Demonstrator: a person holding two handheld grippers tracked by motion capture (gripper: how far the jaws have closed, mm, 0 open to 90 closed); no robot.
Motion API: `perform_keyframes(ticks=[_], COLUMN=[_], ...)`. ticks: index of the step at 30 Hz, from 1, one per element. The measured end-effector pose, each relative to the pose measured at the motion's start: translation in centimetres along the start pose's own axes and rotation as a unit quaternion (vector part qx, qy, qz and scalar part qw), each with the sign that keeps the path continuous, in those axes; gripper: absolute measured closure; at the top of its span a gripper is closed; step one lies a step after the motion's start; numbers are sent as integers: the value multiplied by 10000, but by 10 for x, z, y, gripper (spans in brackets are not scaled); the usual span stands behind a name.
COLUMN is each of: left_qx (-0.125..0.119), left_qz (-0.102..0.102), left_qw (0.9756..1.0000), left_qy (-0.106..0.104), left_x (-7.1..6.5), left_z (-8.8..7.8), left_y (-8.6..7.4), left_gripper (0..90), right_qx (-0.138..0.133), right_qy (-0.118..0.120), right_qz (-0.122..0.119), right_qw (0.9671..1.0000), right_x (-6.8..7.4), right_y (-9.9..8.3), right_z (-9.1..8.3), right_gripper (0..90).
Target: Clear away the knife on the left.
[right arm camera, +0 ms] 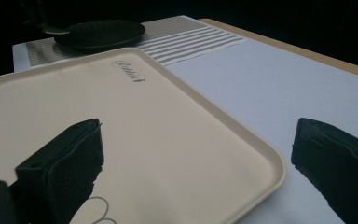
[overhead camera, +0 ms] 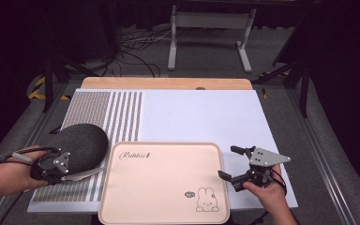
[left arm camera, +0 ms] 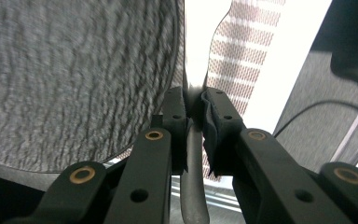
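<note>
Left gripper clamps dark pan by its rim, right gripper open at tray edge

Counter (overhead camera: 201, 117) carries a white sheet with a striped and dotted patch on its left part, ahead of and under the left gripper. Pink tray (overhead camera: 164, 185) lies flat between both grippers, near the person's edge; "Rabbit" lettering and a rabbit drawing on it. In the right gripper view the tray (right arm camera: 121, 121) sits right in front of the jaws, its rim corner between them.

Dark grey round pan (overhead camera: 82, 145), textured surface, sits just ahead of the left gripper (overhead camera: 51, 168), tilted, over the striped patch, just left of the tray. In the left gripper view the pan (left arm camera: 74, 79) is left of the jaws, and its thin rim runs between the pads.

Left gripper: jaws closed tight on the pan's rim. Right gripper (overhead camera: 234, 164): jaws wide apart, nothing between the pads, tray edge just to its left, not touching as far as visible.
</note>
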State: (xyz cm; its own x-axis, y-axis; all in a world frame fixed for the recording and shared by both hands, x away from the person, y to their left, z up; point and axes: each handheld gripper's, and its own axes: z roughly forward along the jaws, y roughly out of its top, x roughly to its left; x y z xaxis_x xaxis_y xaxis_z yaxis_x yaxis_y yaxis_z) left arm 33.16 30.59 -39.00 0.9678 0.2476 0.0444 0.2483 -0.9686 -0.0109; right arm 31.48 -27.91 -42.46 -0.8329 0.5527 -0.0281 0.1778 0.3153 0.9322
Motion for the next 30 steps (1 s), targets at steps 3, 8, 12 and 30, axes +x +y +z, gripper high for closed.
perform_keyframes(ticks=[3,8,12,30], left_qx=[67,249,46,-463], left_qz=[-130,-359,-880,-2269], left_qw=[9999,9990,9957,9704], left_qy=[-69,-76,-271,-690], left_x=[0,0,1,-4], left_z=[-5,-10,-17,-21], left_y=[6,14,21,41], left_gripper=[804,804,805,804], right_qx=[-29,-13,20,60], right_qy=[-1,-61,-112,-169], right_qz=[16,73,95,199], right_qw=[10000,10000,9999,9996], right_x=[-1,-3,-5,-7], right_y=[0,-1,-2,-4], right_z=[-1,-3,-4,-6], right_gripper=[31,30,31,31])
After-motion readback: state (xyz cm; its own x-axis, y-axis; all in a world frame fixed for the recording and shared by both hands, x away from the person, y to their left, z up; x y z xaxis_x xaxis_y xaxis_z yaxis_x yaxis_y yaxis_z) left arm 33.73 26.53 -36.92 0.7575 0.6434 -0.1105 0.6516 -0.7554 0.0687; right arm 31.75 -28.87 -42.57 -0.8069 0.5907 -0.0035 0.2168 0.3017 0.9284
